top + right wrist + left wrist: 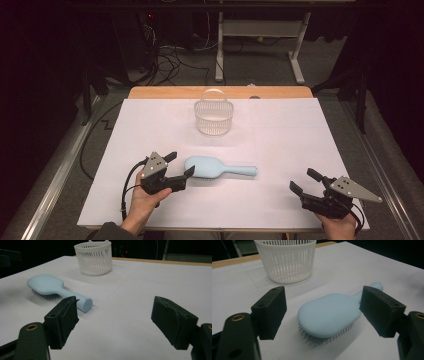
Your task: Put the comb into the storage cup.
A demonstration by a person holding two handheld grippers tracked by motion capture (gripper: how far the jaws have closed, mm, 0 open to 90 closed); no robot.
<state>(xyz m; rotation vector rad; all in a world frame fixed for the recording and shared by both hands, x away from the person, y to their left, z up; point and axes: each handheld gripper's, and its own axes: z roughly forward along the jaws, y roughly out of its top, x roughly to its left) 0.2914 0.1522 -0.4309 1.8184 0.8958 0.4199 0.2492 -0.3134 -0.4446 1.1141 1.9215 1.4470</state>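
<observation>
**Left gripper lining up on the hairbrush head**

At the left of the high view, the left gripper (175, 167) is sitting just beside the pale blue hairbrush (220, 168), at about 9 o'clock from it. Its fingers (270, 311) are standing wide apart, holding nothing, with the rounded brush head lying between and slightly beyond them, untouched. To take the brush well, I judge the hand should be easing forward until both pads are flanking the head's widest part, then closing on the smooth plastic sides rather than the bristles, which would flex and let it slip.

The brush is resting bristles-down near the middle of the desk (280, 125), its handle pointing toward 3 o'clock. The back is a glossy, domed oval; thin dark pins are showing beneath its edge, and the handle is ending in a flat round cap.

At 12 o'clock from the brush, well apart, the white basket (214, 120) is standing upright, its slatted plastic wall round and its thin hoop handle raised.

At the right, the right gripper (310, 184) is hovering with its fingers equally wide and empty, well away from the handle.
</observation>
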